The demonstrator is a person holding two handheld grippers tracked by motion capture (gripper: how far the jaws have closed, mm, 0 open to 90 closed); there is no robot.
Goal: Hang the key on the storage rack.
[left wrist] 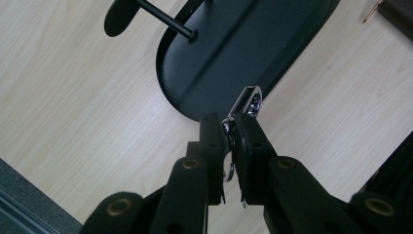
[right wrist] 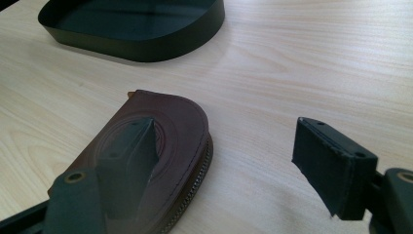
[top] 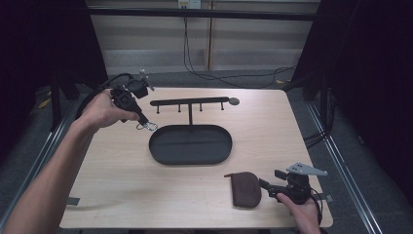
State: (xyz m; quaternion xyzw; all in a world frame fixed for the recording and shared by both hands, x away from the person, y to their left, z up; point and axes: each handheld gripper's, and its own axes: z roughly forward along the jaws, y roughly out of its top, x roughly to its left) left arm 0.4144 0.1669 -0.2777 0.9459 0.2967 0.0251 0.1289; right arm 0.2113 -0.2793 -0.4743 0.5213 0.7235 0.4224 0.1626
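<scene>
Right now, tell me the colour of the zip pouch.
Dark brown pouch; clearest in the right gripper view.

Even overhead light brightens the wooden table (top: 122,180); the surroundings fall dark. Soft shadows lie under the brown pouch (right wrist: 160,146). The right gripper (right wrist: 234,161) jaws look blurred; glare glints on the key ring (left wrist: 247,103).

Pale wood-grain tabletop (top: 122,170), smooth and matt. Matt black metal tray (top: 190,145) under a matt black metal hook rack (top: 190,102). Glossy chrome key ring (left wrist: 248,103). Smooth brown leather pouch (right wrist: 160,141) with a metal zip edge. Matt black plastic gripper pads (right wrist: 331,165).
</scene>
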